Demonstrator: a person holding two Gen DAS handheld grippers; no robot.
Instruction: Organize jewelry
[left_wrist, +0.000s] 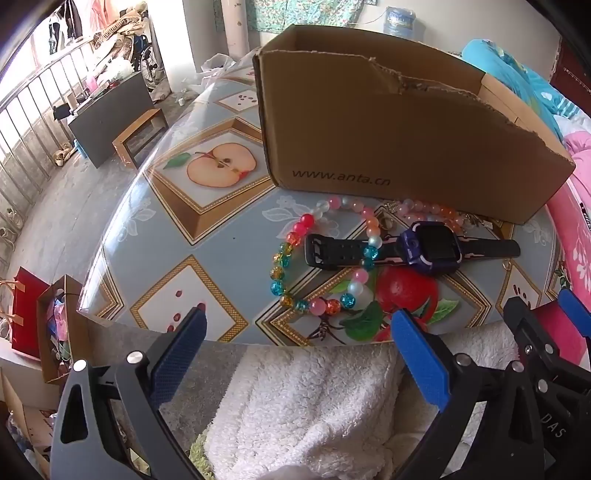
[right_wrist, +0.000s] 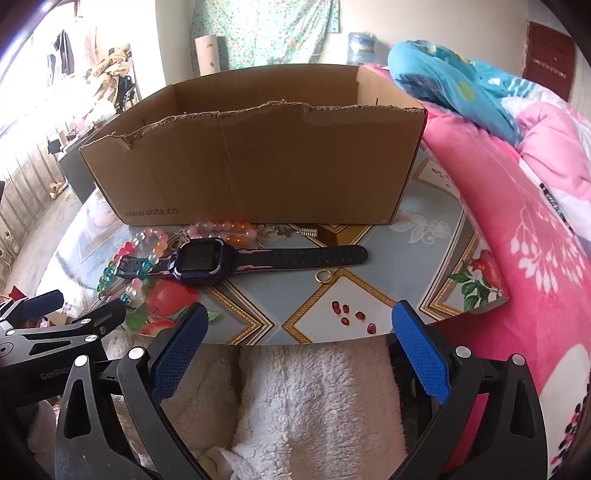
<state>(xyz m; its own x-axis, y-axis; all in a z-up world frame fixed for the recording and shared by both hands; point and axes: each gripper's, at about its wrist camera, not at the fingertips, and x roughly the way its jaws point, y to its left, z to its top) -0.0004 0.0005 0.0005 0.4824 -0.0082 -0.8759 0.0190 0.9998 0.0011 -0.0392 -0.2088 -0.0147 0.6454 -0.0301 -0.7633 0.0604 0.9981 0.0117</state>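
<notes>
On the fruit-print table (right_wrist: 424, 236), the torn cardboard box (right_wrist: 258, 162) stands behind the smartwatch (right_wrist: 201, 262), bead bracelets (left_wrist: 295, 273) and small ring (right_wrist: 324, 276). Both my grippers (left_wrist: 297, 328) (right_wrist: 297, 325) hang spread wide, empty. I'd pinch the watch strap first, lifting clear of beads.

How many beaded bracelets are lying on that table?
2, as far as I can see. A large multicoloured bracelet lies under the watch strap. A smaller pink-and-orange bracelet sits against the cardboard box. More may hide behind the watch.
</notes>
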